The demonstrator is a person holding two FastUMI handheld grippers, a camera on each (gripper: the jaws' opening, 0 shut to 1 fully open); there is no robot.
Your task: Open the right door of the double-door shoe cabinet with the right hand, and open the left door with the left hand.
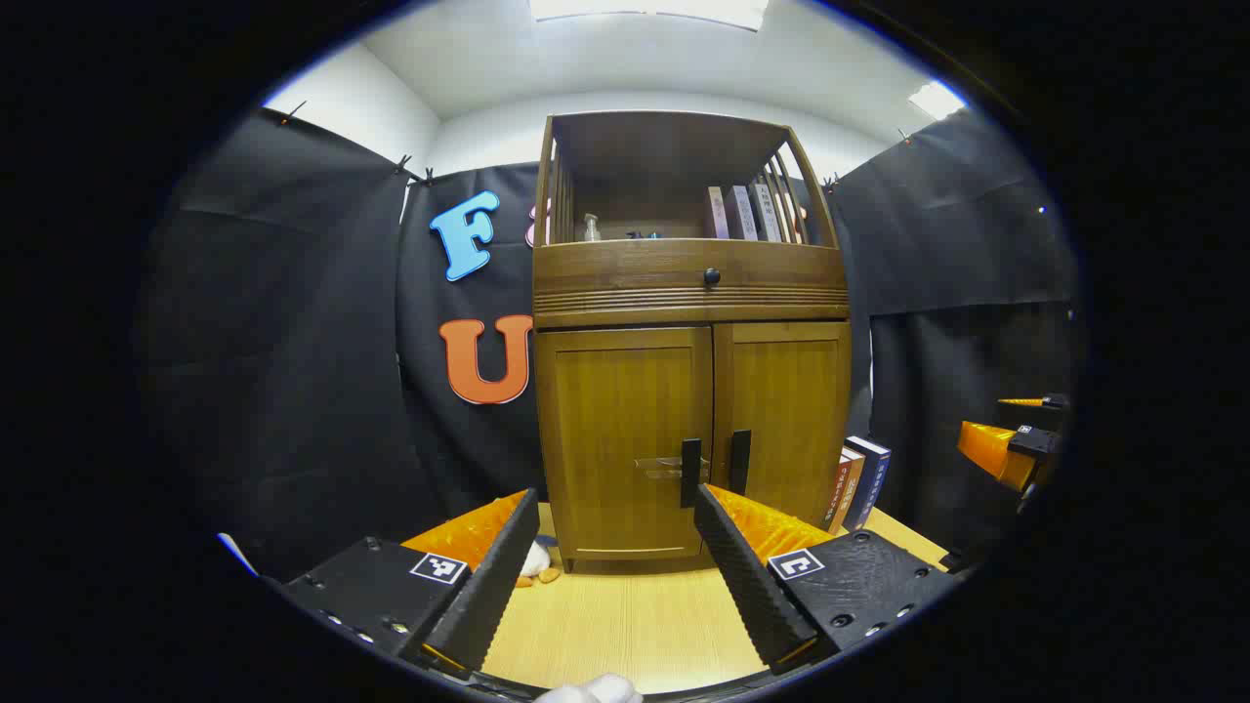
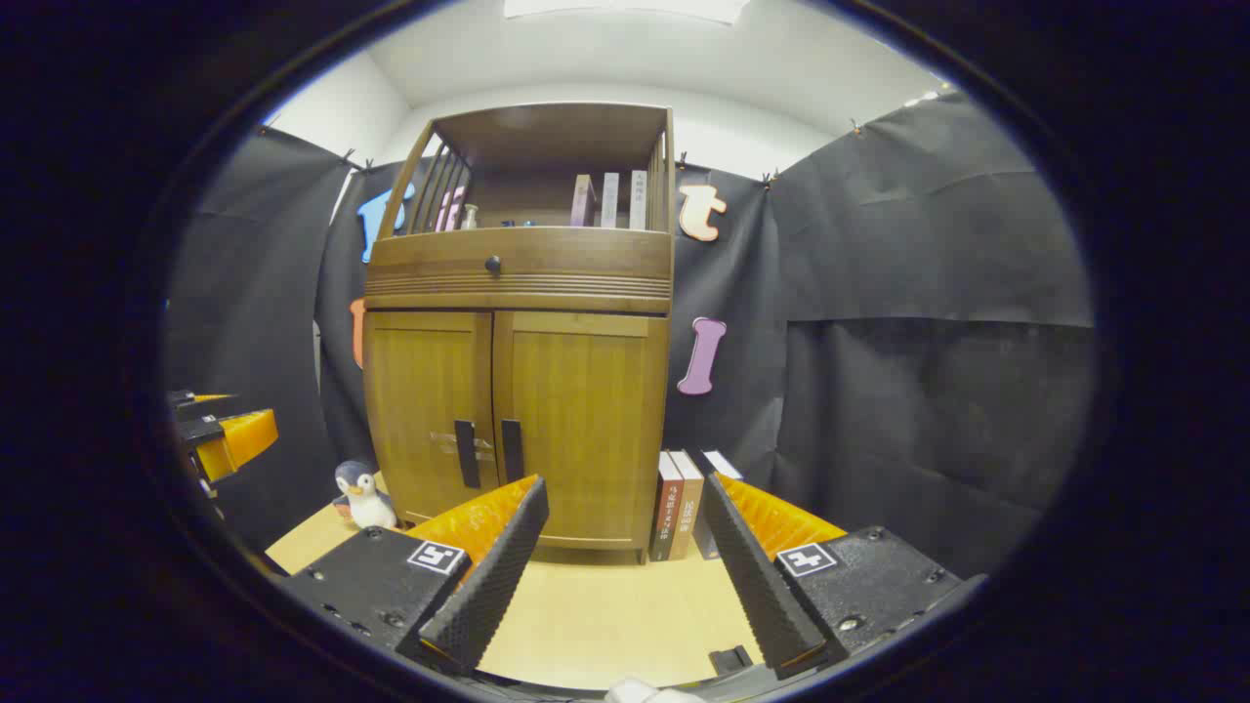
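Books [image 2: 684,503] stand at the shoe cabinet [image 2: 518,391]'s 3 o'clock side, a penguin toy [image 2: 363,496] at its 9 o'clock (both doors shut, handles [image 1: 714,467] together). Left gripper [image 1: 615,576] and right gripper [image 2: 625,576] hover before it, jaws spread wide, holding nothing.

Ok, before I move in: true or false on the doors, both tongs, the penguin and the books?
1. Both cabinet doors, the left door and the right door, are closed. True.
2. The right tongs grip the right door handle. False: they are open, short of the cabinet.
3. The left tongs are open. True.
4. The toy penguin sits on the top shelf. False: it stands on the table, left of the cabinet.
5. Books stand beside the cabinet's right side. True.
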